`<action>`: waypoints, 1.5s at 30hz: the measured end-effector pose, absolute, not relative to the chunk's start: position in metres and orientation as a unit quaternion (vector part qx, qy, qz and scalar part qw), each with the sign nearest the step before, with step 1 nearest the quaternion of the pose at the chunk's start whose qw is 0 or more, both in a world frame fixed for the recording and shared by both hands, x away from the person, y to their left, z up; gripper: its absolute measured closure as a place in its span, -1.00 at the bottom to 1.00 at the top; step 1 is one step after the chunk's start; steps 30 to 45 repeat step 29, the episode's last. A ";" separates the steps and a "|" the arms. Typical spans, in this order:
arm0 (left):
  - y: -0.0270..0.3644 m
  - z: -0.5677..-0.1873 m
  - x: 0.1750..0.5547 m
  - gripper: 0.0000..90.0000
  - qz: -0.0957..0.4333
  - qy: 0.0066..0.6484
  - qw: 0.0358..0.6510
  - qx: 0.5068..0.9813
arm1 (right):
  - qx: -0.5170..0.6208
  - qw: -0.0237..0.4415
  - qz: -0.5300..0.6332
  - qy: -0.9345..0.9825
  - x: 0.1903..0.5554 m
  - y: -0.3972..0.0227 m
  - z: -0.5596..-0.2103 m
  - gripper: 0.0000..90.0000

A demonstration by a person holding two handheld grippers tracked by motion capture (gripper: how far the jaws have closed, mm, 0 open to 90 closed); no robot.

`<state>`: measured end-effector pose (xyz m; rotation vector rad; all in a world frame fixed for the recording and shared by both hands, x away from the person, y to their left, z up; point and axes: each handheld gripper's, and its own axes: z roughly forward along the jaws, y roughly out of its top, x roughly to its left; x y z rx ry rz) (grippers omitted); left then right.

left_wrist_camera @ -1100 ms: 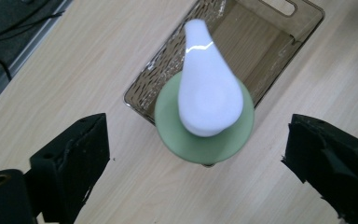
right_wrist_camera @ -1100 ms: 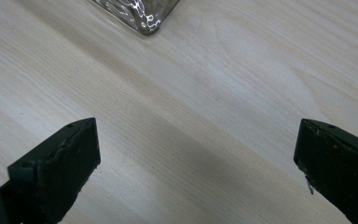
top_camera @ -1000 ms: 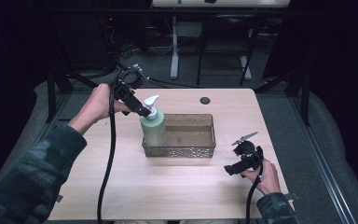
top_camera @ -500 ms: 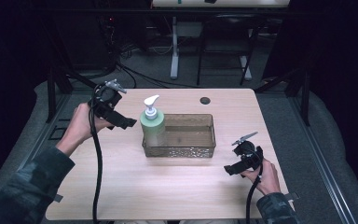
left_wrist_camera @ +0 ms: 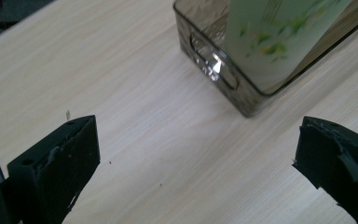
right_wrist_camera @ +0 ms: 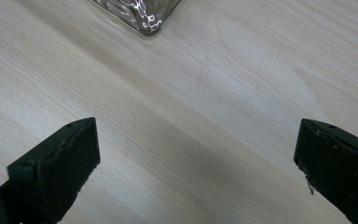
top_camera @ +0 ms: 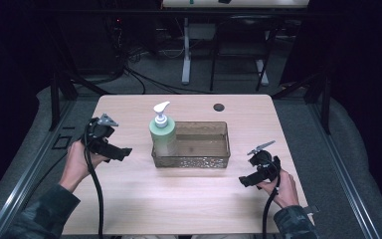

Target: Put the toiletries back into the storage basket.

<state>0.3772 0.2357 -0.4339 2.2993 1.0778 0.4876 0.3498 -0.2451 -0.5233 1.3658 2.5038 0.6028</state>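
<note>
Soap bottle [top_camera: 162, 130]: upright in the left end of the clear bin [top_camera: 204, 148] on the worktop [top_camera: 189, 199].
Left tongs [top_camera: 121, 153]: wide, empty, beside the bin.
Right tongs [top_camera: 244, 180]: wide, empty.
Advice: keep both clear of the bottle's pump.

It looked like a lab. Beyond the grippers stood a pale wooden table [top_camera: 129, 199] and tangled black floor cables [top_camera: 144, 79]. Dark drapes hung around.

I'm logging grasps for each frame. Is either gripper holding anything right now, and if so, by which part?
Nothing is held. The left gripper and right gripper both have jaws wide apart over bare table; the soap bottle stands free in the basket.
</note>
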 end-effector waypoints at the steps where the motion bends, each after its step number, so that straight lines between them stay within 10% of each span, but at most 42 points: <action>1: 0.238 -0.441 0.376 -1.00 0.177 0.405 0.273 0.855 | 0.466 0.112 0.207 0.853 0.350 -0.245 -0.523 -1.00; 10: 0.262 -0.499 0.366 -1.00 0.142 0.457 0.282 0.832 | 0.465 0.114 0.201 0.855 0.350 -0.246 -0.525 -1.00; 45: 0.275 -0.521 0.371 -1.00 0.129 0.457 0.276 0.835 | 0.462 0.125 0.200 0.855 0.351 -0.247 -0.526 -1.00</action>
